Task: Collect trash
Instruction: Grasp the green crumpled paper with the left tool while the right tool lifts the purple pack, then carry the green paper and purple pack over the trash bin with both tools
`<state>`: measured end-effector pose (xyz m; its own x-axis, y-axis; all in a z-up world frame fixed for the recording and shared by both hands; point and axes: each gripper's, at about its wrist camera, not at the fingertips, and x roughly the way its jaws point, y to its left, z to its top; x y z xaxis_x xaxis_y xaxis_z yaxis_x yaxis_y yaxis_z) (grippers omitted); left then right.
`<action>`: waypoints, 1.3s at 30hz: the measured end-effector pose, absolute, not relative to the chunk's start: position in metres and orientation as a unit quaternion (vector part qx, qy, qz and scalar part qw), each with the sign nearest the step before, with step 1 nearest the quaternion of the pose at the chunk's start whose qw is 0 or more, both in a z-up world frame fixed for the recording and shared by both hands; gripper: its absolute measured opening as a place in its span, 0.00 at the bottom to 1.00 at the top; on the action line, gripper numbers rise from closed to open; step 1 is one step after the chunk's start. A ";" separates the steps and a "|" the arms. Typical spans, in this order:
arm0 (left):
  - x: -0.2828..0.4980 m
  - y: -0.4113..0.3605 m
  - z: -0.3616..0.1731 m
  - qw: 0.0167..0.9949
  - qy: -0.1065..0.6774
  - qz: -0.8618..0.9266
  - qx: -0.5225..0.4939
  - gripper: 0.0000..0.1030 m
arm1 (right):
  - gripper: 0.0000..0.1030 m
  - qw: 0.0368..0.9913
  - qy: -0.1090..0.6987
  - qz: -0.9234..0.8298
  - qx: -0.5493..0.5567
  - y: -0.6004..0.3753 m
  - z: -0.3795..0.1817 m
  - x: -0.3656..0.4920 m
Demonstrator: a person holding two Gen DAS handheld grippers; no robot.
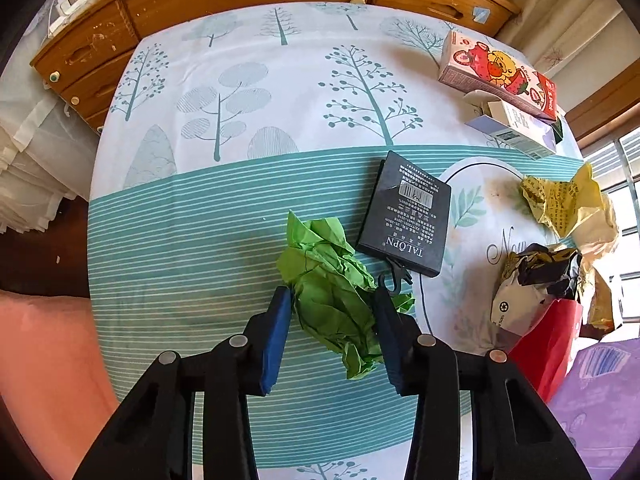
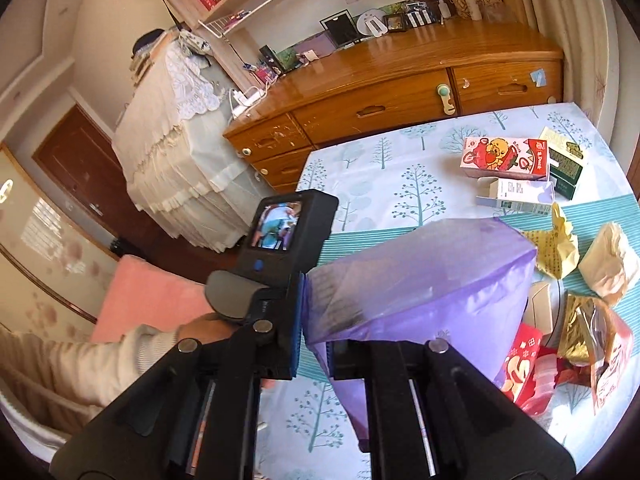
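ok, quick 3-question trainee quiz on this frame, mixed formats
1. True or false: the left claw has crumpled green paper between its fingers.
2. What does the right claw hold? A) pink strawberry carton B) purple plastic bag C) black box
3. Fill in: the black TALOPN box lies on the ___ tablecloth.

Key: 1 true; 2 B, the purple plastic bag; 3 tree-print.

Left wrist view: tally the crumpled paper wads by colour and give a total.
green crumpled paper: 1
yellow crumpled paper: 1
cream crumpled paper: 1
Total: 3
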<state>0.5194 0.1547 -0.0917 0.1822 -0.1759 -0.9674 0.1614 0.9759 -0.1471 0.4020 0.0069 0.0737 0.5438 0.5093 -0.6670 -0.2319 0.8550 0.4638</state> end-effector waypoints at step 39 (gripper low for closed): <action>0.003 0.031 -0.084 0.792 0.606 -0.049 -0.049 0.36 | 0.07 0.732 0.613 0.284 0.090 -0.149 -0.088 0.038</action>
